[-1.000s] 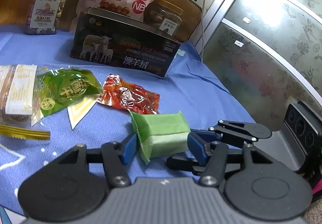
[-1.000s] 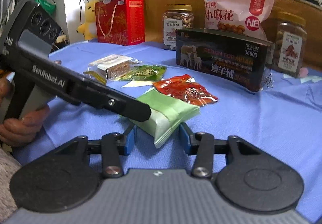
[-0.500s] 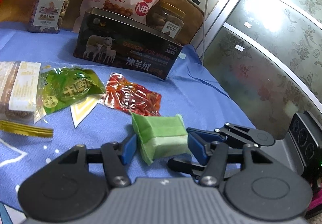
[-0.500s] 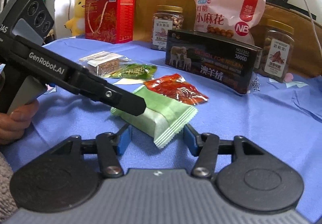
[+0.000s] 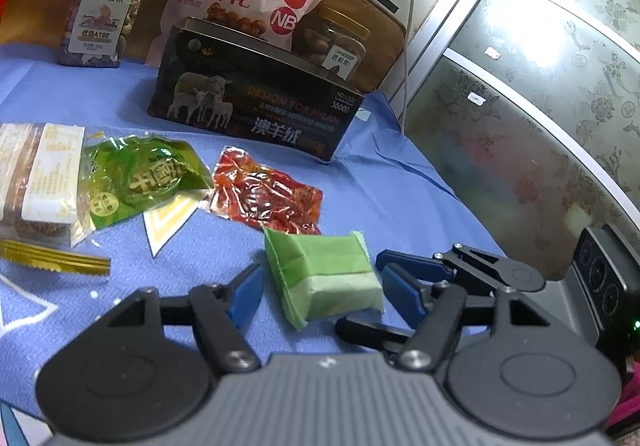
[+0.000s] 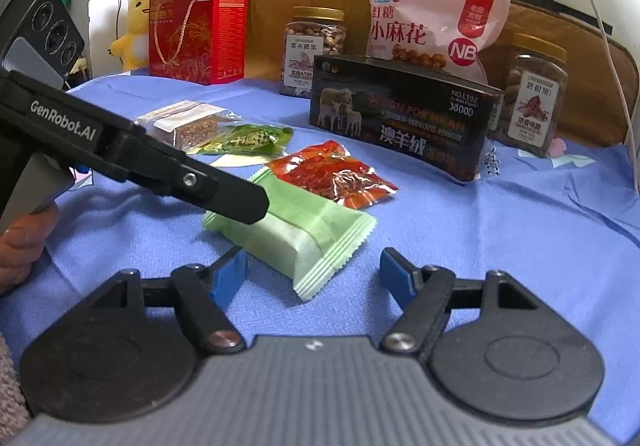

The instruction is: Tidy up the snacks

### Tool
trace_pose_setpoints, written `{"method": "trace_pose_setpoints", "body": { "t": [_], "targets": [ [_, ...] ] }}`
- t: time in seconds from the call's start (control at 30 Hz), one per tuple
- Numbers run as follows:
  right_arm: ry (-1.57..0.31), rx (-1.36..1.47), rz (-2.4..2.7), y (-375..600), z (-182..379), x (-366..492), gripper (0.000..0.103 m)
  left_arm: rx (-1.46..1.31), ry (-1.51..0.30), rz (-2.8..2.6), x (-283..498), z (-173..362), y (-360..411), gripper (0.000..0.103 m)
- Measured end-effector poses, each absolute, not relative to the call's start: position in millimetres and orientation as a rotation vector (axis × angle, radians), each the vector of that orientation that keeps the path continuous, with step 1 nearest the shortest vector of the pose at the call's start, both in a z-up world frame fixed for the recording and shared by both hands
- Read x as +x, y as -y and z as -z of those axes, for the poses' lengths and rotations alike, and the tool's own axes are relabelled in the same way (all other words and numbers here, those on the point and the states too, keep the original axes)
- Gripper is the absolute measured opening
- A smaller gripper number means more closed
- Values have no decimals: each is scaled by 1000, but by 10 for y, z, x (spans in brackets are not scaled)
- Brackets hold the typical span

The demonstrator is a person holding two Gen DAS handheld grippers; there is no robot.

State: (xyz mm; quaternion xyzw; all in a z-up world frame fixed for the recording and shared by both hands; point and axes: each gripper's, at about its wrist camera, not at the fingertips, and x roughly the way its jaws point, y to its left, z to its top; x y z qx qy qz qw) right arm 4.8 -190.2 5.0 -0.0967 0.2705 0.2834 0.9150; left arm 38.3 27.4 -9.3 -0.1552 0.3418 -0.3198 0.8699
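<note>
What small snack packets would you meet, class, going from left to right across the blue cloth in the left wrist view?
Clear packet with a white label → dark green packet → red packet → pale green packet.

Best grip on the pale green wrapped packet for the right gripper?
Probably across the padded middle of the pale green packet, pads on its two long sides, coming in low from its near crimped end. It lies flat on the blue cloth; the crimped ends are thin and floppy. The right gripper, jaws just opened, already straddles that end without touching. The red packet crowds the far end.
</note>
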Motion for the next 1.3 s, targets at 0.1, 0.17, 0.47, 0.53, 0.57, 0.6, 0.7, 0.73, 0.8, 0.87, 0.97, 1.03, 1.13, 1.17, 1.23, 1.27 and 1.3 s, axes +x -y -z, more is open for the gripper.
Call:
{"method": "trace_pose_setpoints", "body": {
  "t": [0.1, 0.17, 0.47, 0.53, 0.57, 0.6, 0.7, 0.73, 0.8, 0.87, 0.97, 1.03, 1.13, 1.17, 1.23, 1.27, 1.3],
  "targets": [
    [-570, -177, -596, 1925, -47, 69, 77, -323, -716, 674, 389, 95, -269, 70],
    [-572, -177, -606, 1922, -46, 70, 79, -324, -717, 675, 388, 95, -266, 71],
    [-578, -180, -629, 1918, -39, 68, 84, -331, -724, 704, 410, 105, -262, 81],
    [-577, -180, -633, 1925, -36, 67, 84, -332, -725, 707, 412, 108, -263, 81],
    [-577, -180, -636, 1930, -36, 72, 84, -332, -725, 707, 411, 108, -261, 81],
    [-577, -181, -639, 1930, -36, 76, 84, -333, -725, 707, 411, 109, -261, 81],
    [-578, -182, -645, 1928, -37, 76, 85, -334, -725, 707, 412, 109, -260, 81],
    [-579, -182, -647, 1927, -37, 78, 86, -335, -725, 707, 411, 109, -260, 81],
    [-582, -183, -652, 1922, -37, 83, 87, -338, -725, 710, 415, 110, -262, 82],
    [-585, -185, -658, 1916, -36, 90, 89, -341, -726, 713, 418, 111, -266, 82],
    [-586, -188, -662, 1911, -35, 95, 89, -342, -726, 714, 418, 112, -271, 83],
    [-585, -189, -662, 1911, -36, 94, 89, -342, -726, 714, 417, 113, -268, 83],
    [-585, -189, -664, 1910, -38, 93, 89, -341, -726, 713, 418, 114, -270, 83],
    [-585, -189, -666, 1909, -38, 93, 89, -341, -726, 713, 419, 115, -270, 83],
    [-584, -191, -669, 1908, -36, 90, 89, -341, -726, 713, 420, 116, -269, 83],
    [-582, -192, -671, 1907, -35, 87, 89, -342, -726, 713, 421, 116, -271, 83],
    [-580, -194, -673, 1906, -35, 83, 89, -343, -725, 713, 420, 117, -274, 83]
  ]
}}
